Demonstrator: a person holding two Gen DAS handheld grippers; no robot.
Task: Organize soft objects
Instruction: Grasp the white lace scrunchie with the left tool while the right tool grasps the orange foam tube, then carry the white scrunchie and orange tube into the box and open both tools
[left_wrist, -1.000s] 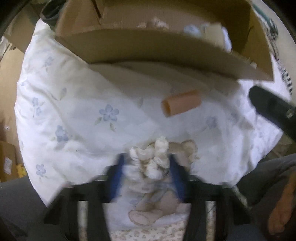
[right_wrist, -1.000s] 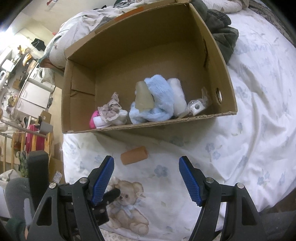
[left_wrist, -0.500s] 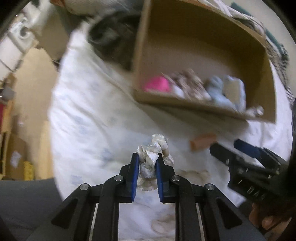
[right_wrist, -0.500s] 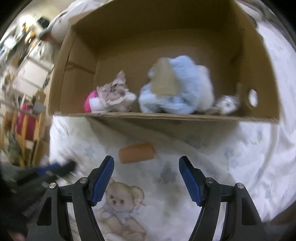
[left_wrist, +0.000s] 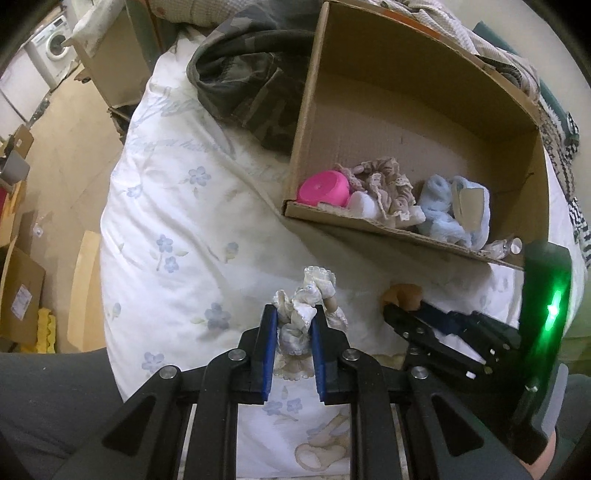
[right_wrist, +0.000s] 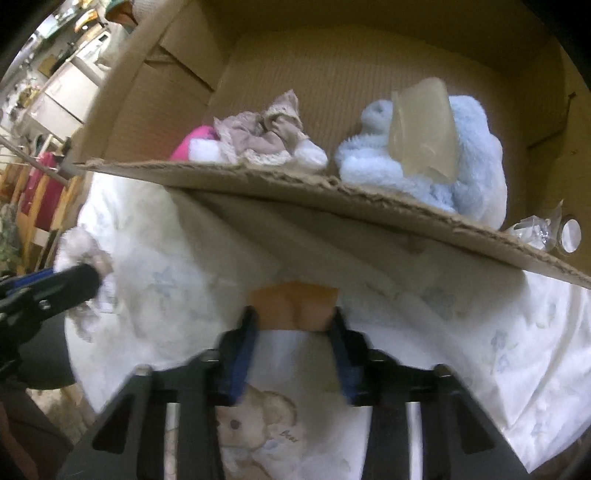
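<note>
My left gripper (left_wrist: 293, 317) is shut on a white lacy scrunchie (left_wrist: 308, 295) and holds it above the bed, short of the cardboard box (left_wrist: 373, 225). My right gripper (right_wrist: 293, 319) has its jaws closed in around an orange foam cylinder (right_wrist: 293, 302) lying on the sheet just in front of the box wall (right_wrist: 332, 192); the cylinder bulges between the pads. In the left wrist view the cylinder (left_wrist: 402, 293) shows at the right gripper's tip. The box holds a pink roll (left_wrist: 323, 188), a beige scrunchie (left_wrist: 384, 184) and a light blue plush (left_wrist: 450, 210).
The bed has a white floral sheet (left_wrist: 177, 221) with a teddy bear print (right_wrist: 255, 417). A dark camouflage garment (left_wrist: 251, 77) lies left of the box. A clear wrapped item (right_wrist: 546, 229) sits in the box's right corner. Cardboard boxes (left_wrist: 18, 295) stand on the floor at left.
My left gripper closed on the white scrunchie and lifted it off the sheet. My right gripper moved down and forward to the orange cylinder and narrowed its jaws around it.
</note>
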